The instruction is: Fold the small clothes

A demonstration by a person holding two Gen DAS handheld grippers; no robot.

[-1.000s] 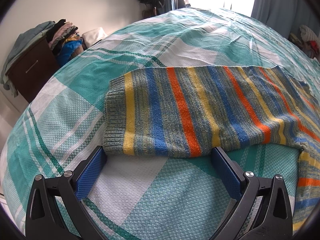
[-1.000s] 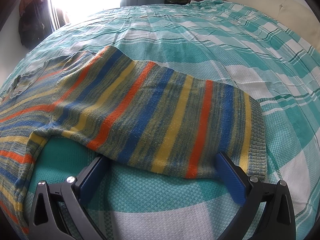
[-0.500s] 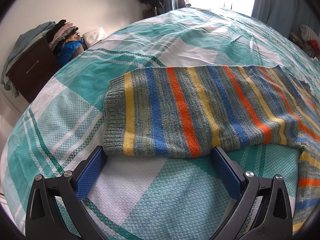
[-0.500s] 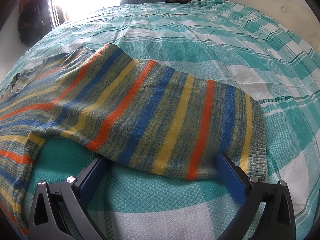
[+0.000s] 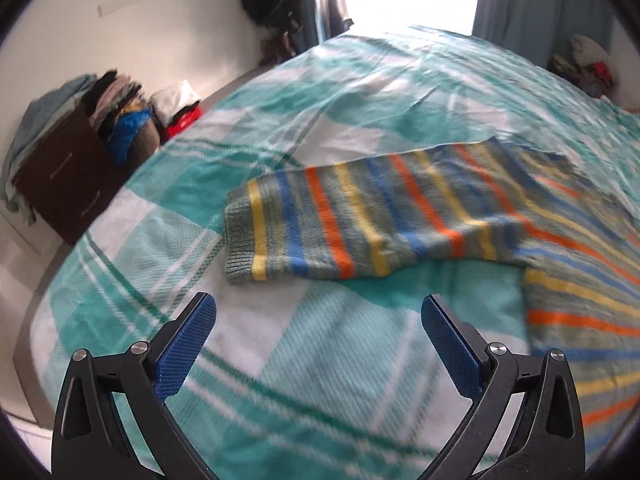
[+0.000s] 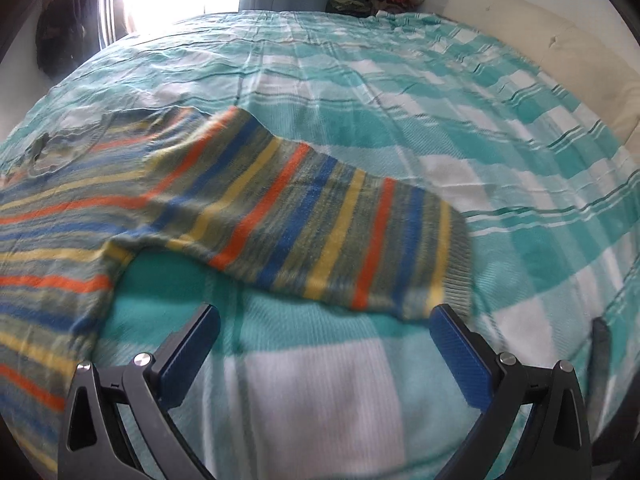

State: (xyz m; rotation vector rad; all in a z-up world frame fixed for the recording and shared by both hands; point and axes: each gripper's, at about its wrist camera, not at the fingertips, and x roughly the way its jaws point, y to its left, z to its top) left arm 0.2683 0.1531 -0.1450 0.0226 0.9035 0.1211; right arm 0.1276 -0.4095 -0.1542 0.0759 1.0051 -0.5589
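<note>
Both tools, left tool [image 5: 318, 320] and right tool [image 6: 325, 330], stand wide open, holding nothing.
Striped sweater [image 5: 400, 216] lies flat on the bed [image 6: 400, 100] just ahead of them.

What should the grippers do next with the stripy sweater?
Probably move the left hand-held gripper forward onto the left sleeve cuff and close. Both grippers are open and hold nothing, and the sweater lies flat on the bed with sleeves spread.
</note>
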